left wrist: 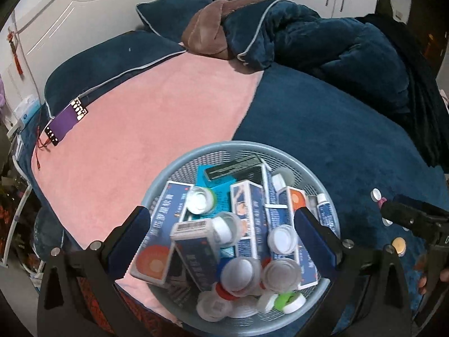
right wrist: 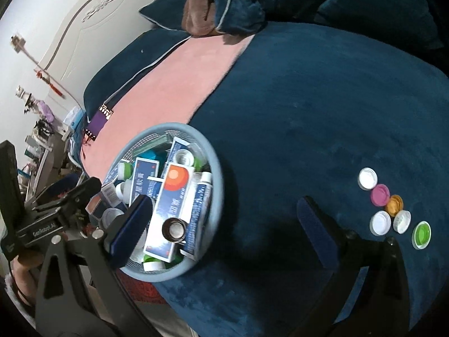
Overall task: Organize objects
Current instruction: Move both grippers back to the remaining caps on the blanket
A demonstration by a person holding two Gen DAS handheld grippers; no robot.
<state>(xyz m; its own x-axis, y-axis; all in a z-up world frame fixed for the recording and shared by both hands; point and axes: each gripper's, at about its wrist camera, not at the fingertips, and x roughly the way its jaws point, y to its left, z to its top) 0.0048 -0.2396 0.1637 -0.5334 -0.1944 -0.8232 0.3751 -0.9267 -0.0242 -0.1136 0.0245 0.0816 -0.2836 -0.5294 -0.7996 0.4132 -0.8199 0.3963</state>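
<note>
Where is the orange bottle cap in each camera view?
Left wrist view: orange cap at the far right edge, on the blue blanket.
Right wrist view: orange cap at the right, in the cluster of loose caps.
Shared landmark: the round basket.

Blue mesh basket (left wrist: 179,165) crammed with boxes and caps, left hand-held gripper (left wrist: 224,224) spread above

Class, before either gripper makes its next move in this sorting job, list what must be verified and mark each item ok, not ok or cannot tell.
1. Left gripper open, holding nothing: ok.
2. Right gripper open, holding nothing: ok.
3. Basket sits fully on the bed: not ok, its near edge overhangs.
4. Loose caps grouped on the blue blanket, outside the basket: ok.
5. Boxes stacked steadily: cannot tell.
</note>
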